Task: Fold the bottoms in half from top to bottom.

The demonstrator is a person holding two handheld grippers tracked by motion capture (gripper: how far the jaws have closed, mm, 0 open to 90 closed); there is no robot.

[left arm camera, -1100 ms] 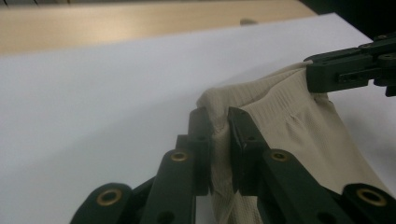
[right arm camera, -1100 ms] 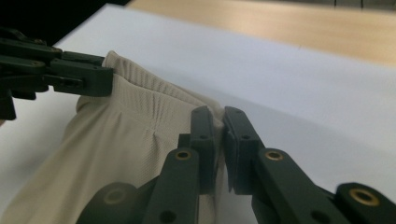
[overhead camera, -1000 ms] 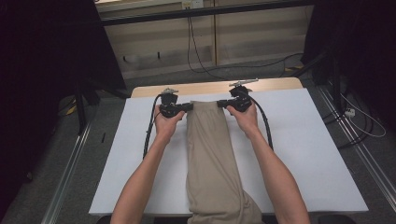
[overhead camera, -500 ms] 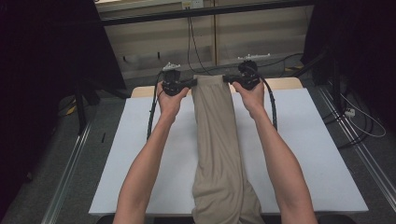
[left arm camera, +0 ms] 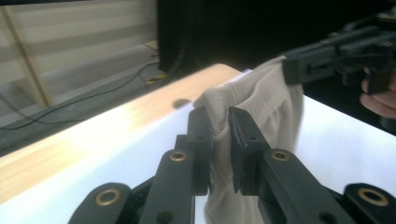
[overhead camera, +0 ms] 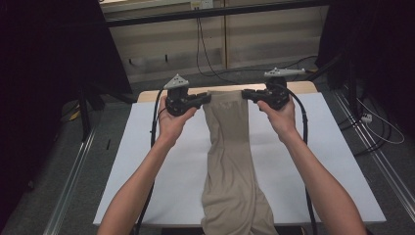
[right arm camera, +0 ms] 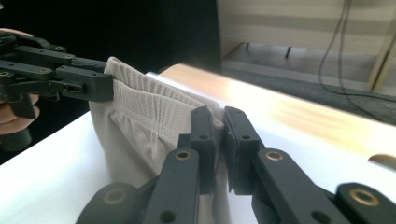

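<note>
A long beige garment point(overhead camera: 230, 166) of ribbed knit fabric hangs from its top edge and trails down over the white table point(overhead camera: 147, 147) toward the person. My left gripper point(overhead camera: 207, 98) is shut on the garment's top left corner point(left arm camera: 219, 116), lifted above the table. My right gripper point(overhead camera: 244, 94) is shut on the top right corner point(right arm camera: 217, 116) at the same height. The top hem stretches taut between the two. In the left gripper view the right gripper point(left arm camera: 299, 70) shows across the cloth; in the right gripper view the left gripper point(right arm camera: 100, 86) shows likewise.
A pale wooden strip point(overhead camera: 303, 87) runs along the table's far edge. Cables point(overhead camera: 205, 54) lie on the floor beyond it. Metal rails point(overhead camera: 73, 186) flank the table, and white wires point(overhead camera: 377, 125) lie on the floor at the right.
Both hands have risen and moved away from the person, lifting the garment's top edge off the table. The cloth now hangs from the grippers, stretched wider between them.
</note>
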